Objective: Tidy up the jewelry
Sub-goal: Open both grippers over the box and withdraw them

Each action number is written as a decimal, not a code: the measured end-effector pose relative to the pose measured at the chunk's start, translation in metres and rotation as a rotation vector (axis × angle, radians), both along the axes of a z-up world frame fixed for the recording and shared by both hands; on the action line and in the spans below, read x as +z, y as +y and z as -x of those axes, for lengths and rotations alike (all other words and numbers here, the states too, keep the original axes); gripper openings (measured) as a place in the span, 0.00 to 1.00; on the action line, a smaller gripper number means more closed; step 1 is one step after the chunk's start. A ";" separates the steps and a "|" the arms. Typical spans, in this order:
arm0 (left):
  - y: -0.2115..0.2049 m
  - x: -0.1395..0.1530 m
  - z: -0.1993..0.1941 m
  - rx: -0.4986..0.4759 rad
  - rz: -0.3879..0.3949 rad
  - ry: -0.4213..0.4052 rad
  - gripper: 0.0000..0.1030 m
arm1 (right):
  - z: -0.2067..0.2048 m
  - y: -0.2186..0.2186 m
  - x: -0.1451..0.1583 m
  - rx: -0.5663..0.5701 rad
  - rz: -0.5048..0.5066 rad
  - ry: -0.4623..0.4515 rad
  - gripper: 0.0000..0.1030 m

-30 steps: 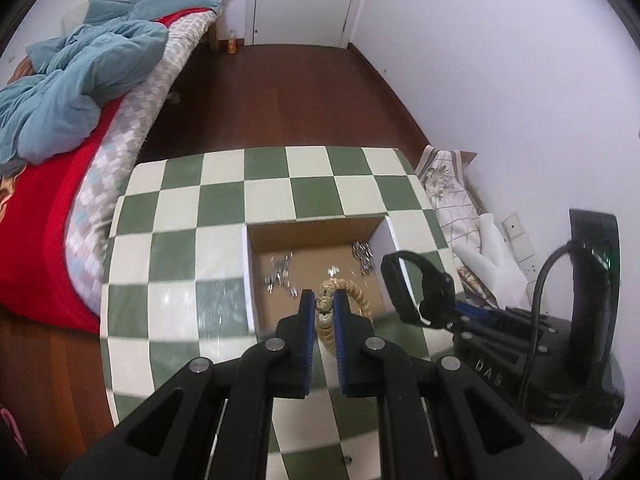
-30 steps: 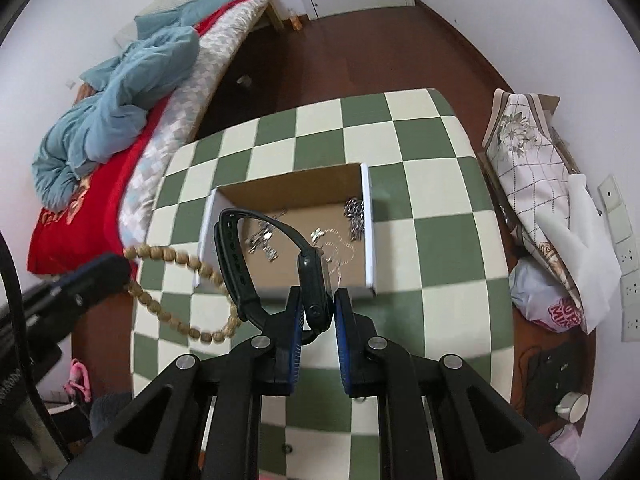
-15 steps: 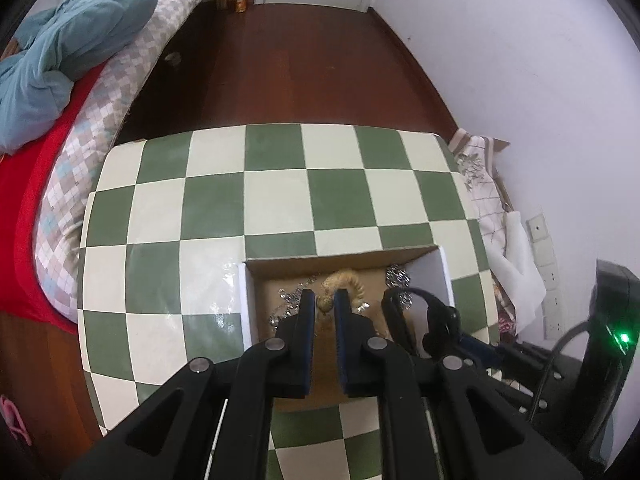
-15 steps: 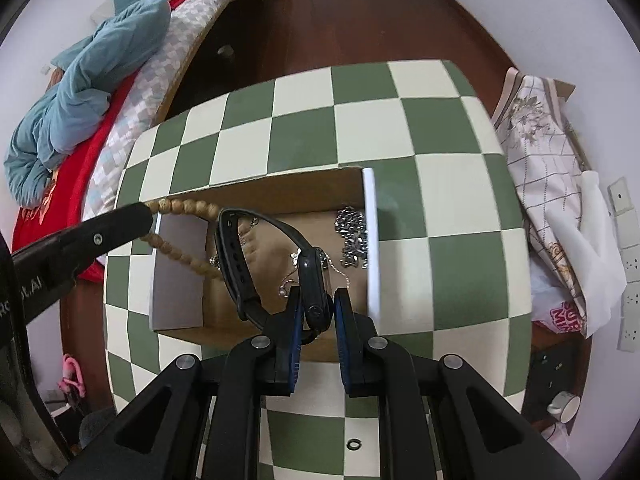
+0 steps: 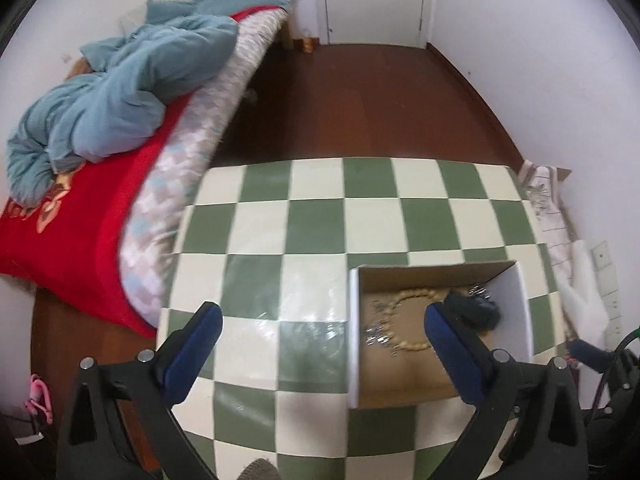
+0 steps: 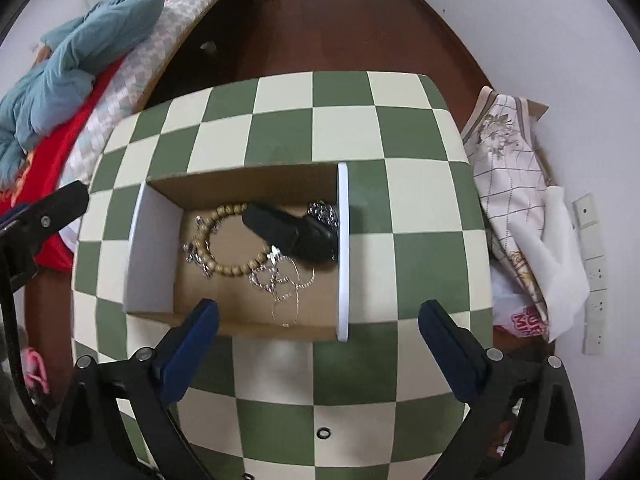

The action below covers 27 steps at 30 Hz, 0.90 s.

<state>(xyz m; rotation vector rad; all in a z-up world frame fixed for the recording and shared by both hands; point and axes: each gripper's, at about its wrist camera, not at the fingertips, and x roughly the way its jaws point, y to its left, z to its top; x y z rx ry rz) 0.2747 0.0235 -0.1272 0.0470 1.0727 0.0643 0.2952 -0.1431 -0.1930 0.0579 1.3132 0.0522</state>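
my right tongs (image 6: 318, 328) are springing wide with nothing between the blue pads, hanging over the near wall of the cardboard box (image 6: 343, 248). my left tongs (image 5: 320, 334) are opening wide too and hold nothing; one pad sits over the desk (image 5: 316, 216), the other over the box, so they straddle its left wall

nearest to me on the desk lie two small dark rings (image 6: 323, 433), still outside the box. they are tiny and flat, so i judge my broad pads could skid over them or flick one off the edge

inside the box the wooden bead bracelet (image 6: 224, 240) lies flat in a loop, the black watch (image 6: 292, 234) across its far right side, and a thin silver chain (image 6: 280, 280) tangled against the beads. a darker metal cluster (image 6: 324, 212) sits at the right wall, next to the watch. the pieces touch and overlap, so the risk i see is snagging: reaching in for one piece could drag the chain or bracelet along

the box looks light, and my left tongs straddling its wall could clip it on the way up and shove or tip the lot

beyond the desk are the dark floor and the bed (image 5: 80, 240), where anything knocked off would be hard to find
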 end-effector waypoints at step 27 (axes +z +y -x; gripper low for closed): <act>-0.006 0.059 0.135 -0.032 -0.015 -0.180 1.00 | 0.114 -0.001 0.095 -0.010 0.067 -0.280 1.00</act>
